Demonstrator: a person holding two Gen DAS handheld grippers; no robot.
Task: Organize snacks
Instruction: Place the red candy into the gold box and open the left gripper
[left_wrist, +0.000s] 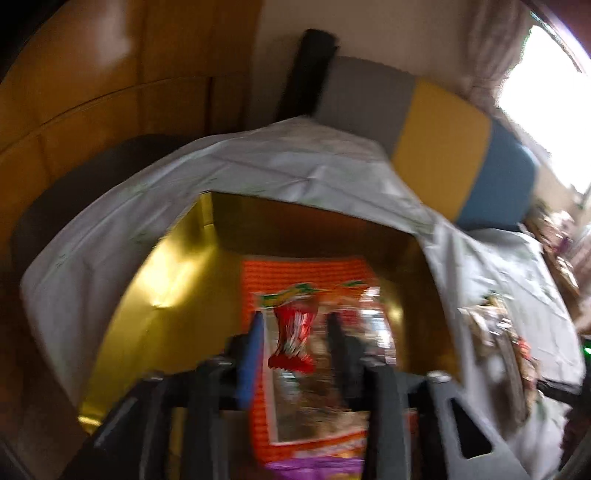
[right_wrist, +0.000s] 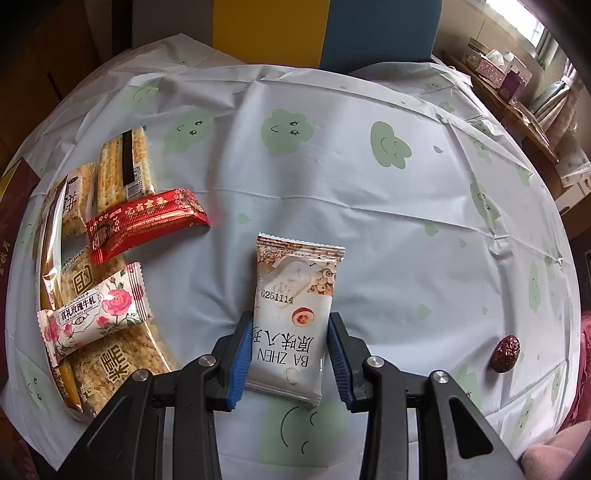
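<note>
1. In the right wrist view, the tablecloth (right_wrist: 369, 229) lies bare across the middle, far side and right, giving wide passage.
2. A heap of snack packets (right_wrist: 107, 258) crowds the left side, the red wrapper (right_wrist: 147, 221) reaching furthest toward the middle.
3. A lone red date (right_wrist: 505, 353) sits near the right edge, well apart from the rest.
4. In the left wrist view, the gold box (left_wrist: 155, 295) stands open-topped; its left floor is bare, while an orange packet (left_wrist: 306, 273) fills the middle.
</note>
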